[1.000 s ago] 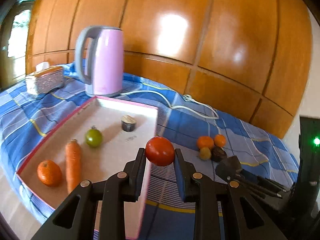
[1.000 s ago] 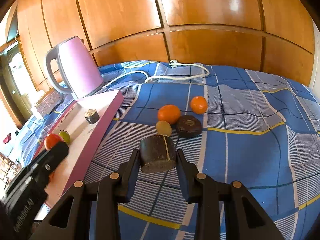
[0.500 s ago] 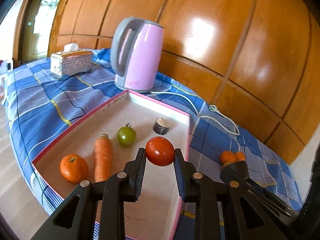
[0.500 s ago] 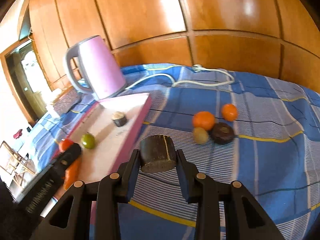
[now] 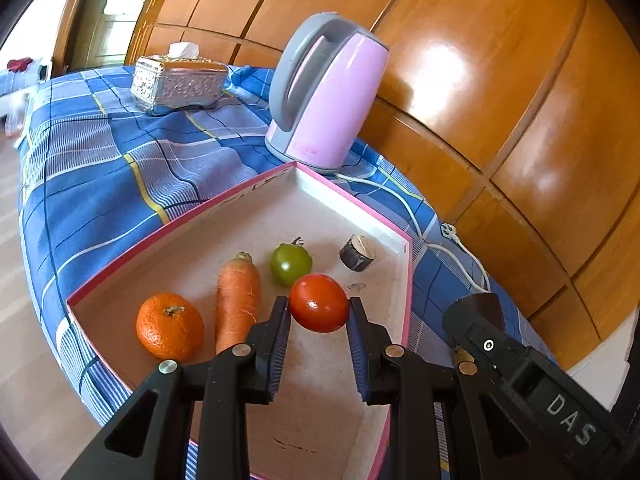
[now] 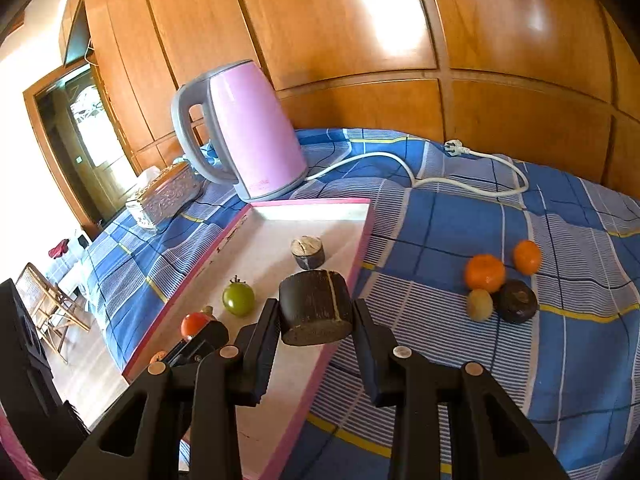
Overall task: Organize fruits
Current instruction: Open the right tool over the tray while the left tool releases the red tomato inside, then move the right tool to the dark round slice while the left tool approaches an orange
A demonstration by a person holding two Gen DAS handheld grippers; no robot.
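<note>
Left tongs (image 5: 319, 314), clamped on a red tomato (image 5: 319, 307), carried from above the tray's pink edge to a spot over the tray floor (image 5: 320, 392), lower centre of the left view, beside the green tomato (image 5: 290, 263) and carrot (image 5: 237, 298). Right tongs (image 6: 315, 322), closed on a dark cut chunk (image 6: 315, 307), brought from over the blue checked cloth (image 6: 460, 216) to the tray's right rim (image 6: 352, 276). Judged: both pieces nearly placed; four fruits (image 6: 484, 273) left on the cloth at right.
</note>
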